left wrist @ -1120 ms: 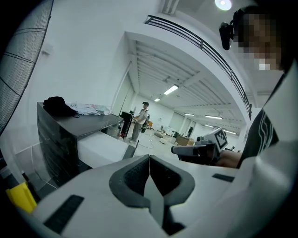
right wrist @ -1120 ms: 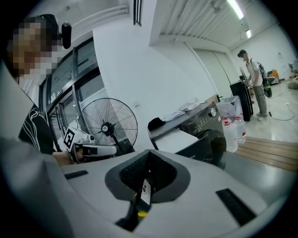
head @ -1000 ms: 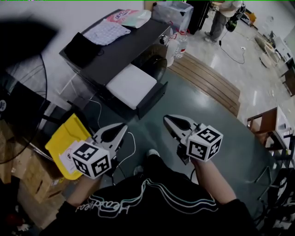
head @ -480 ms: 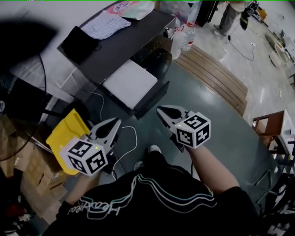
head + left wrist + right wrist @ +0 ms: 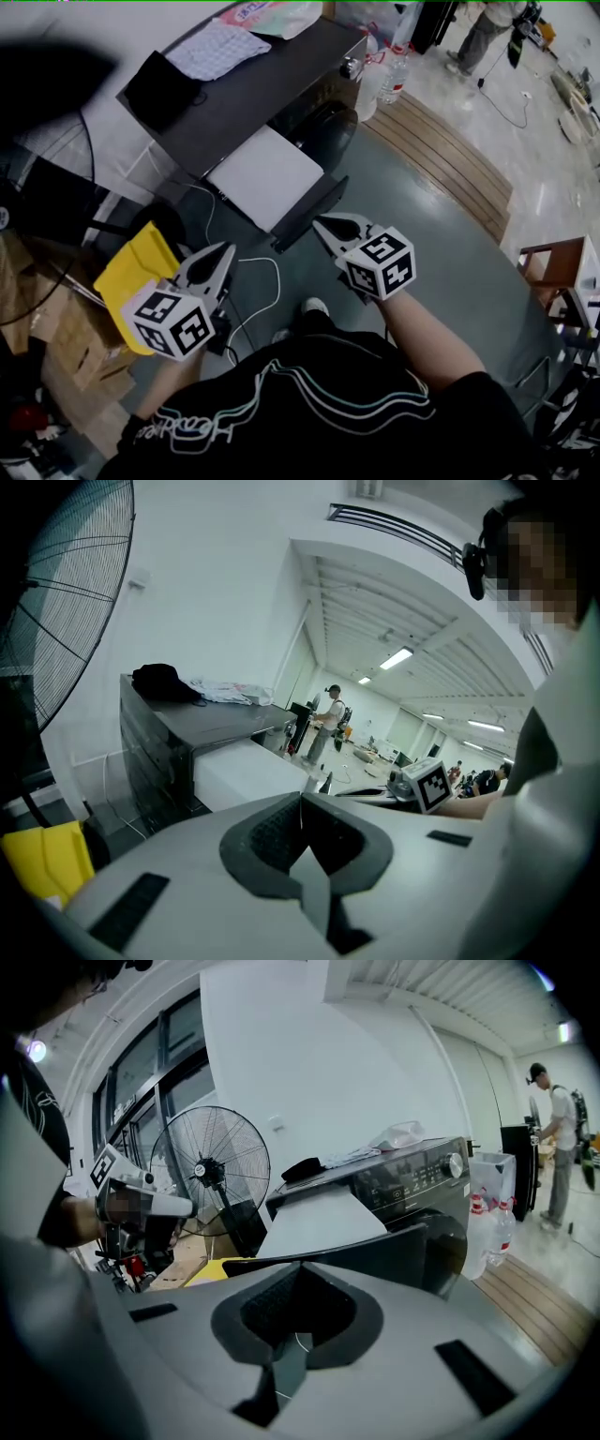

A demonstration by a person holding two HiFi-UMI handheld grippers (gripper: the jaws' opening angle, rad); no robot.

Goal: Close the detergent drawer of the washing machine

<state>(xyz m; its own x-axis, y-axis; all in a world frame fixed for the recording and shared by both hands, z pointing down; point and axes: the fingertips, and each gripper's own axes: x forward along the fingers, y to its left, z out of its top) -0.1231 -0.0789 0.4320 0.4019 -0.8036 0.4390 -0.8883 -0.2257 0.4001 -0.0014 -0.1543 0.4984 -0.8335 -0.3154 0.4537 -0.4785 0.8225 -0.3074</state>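
The detergent drawer (image 5: 265, 174) stands pulled well out of the dark washing machine (image 5: 246, 92), its pale top showing and its dark front panel (image 5: 307, 212) facing the person. The right gripper (image 5: 323, 228) hangs just beside that panel, its jaws pressed together with nothing between them; from here I can't tell whether the tip touches it. The left gripper (image 5: 223, 253) sits lower and off to the side, near a yellow bin (image 5: 131, 272), its jaws likewise closed on nothing. This looks like the approach, with the push not yet made. Next, I'd say, the right tip needs to meet the panel near its middle and press straight in along the slide, since an off-centre shove could skew the drawer.
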